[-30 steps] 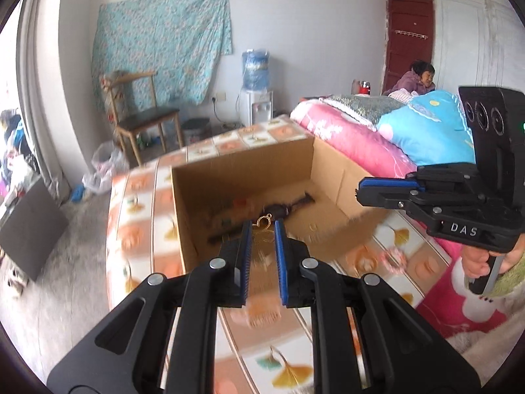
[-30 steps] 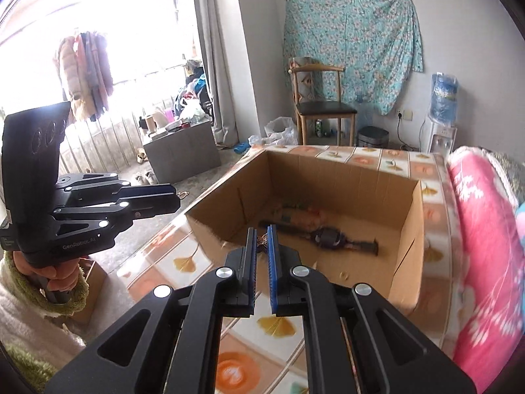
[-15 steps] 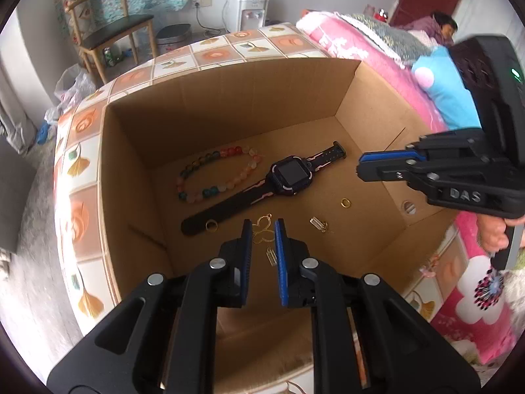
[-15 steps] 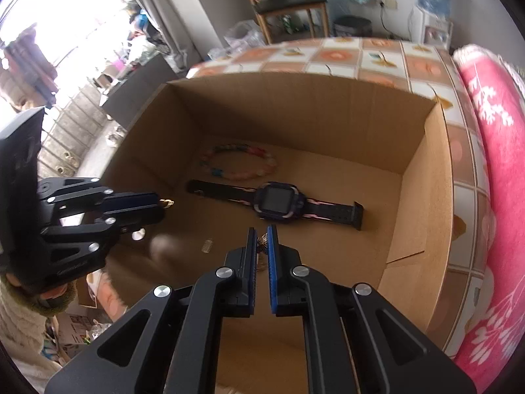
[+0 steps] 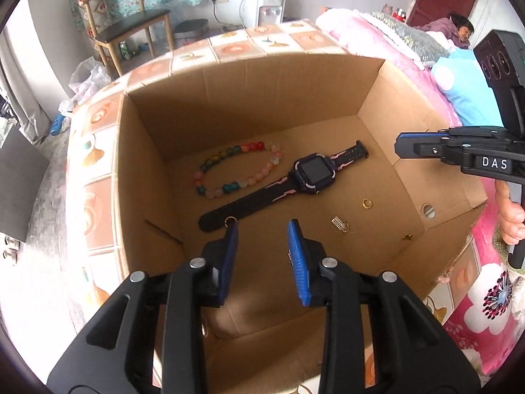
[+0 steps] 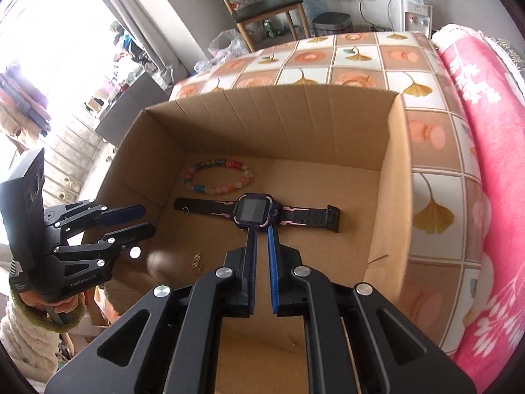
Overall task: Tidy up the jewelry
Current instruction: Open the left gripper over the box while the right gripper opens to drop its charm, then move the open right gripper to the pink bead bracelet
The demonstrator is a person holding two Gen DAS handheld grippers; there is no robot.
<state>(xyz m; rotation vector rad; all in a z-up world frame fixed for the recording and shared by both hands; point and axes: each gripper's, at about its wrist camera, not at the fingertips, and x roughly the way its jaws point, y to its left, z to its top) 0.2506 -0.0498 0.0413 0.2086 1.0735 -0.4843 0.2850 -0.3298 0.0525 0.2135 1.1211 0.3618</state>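
open brown cardboard box (image 5: 377, 105), floor: one multicoloured bead bracelet (image 5: 239, 172) far left | one black-and-pink smartwatch (image 5: 288, 182) centre | one gold ring (image 5: 367, 203), right | left gripper (image 5: 262, 226) jaws opening, empty | right gripper (image 6: 261, 231) nearly closed, nothing visible between

Box (image 5: 249, 98) floor nearest the camera was hidden behind the left gripper (image 5: 262, 229) at lower centre of the left view; near wall cut off by the bottom edge. Small gold pieces (image 5: 367, 203) at right centre were too small to identify, as was the trinket (image 6: 196, 262) at lower left of the right view. Watch (image 6: 255, 211) lower edge sat behind the right gripper (image 6: 262, 233) tips. Hand (image 5: 510, 216) was cut off at the right edge.
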